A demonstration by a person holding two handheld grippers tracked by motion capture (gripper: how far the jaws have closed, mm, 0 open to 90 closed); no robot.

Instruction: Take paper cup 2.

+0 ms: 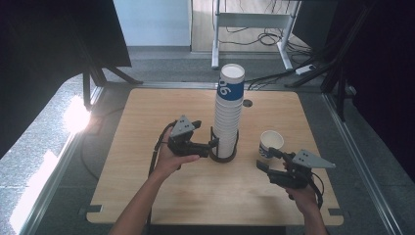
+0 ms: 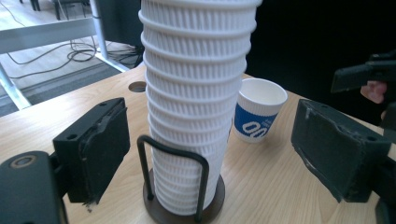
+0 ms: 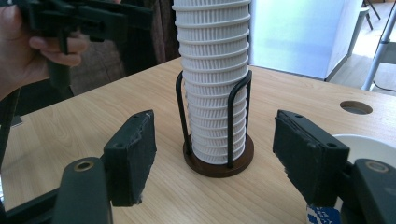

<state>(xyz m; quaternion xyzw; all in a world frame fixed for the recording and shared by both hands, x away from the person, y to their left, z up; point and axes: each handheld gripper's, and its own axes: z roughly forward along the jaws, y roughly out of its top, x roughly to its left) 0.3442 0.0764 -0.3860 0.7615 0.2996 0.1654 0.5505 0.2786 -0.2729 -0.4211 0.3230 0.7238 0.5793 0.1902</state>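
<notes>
Left gripper [image 1: 211, 145]: jaws apart, nothing between the pads. In its own view the two black jaws stand either side of the cup stack [image 2: 196, 107], clear of it on both sides, no contact. From the high view it sits just left of the stack's base, pointing right at the holder [image 1: 224, 155].

Right gripper [image 1: 270, 157]: at near right of the bench [image 1: 147, 127]. In its own view the jaws look spread, with no thing between the pads [image 3: 133, 156]. A white rim, the single cup [image 3: 369, 147], shows at the right edge behind the right jaw, outside the gap. From the high view the jaw tips are just beside that cup, at its near side; contact I cannot tell.

Cup stack: tall column of ribbed white paper cups, top one with a blue band, upright in a black wire holder on a round dark base, near bench centre.

Single cup [image 1: 270, 143]: white with blue band, upright, open end up, on the bench to the right of the stack, apart from it, between stack and right gripper.

Round hole [image 1: 247, 103] in the bench top, far side, just right of the stack.
</notes>
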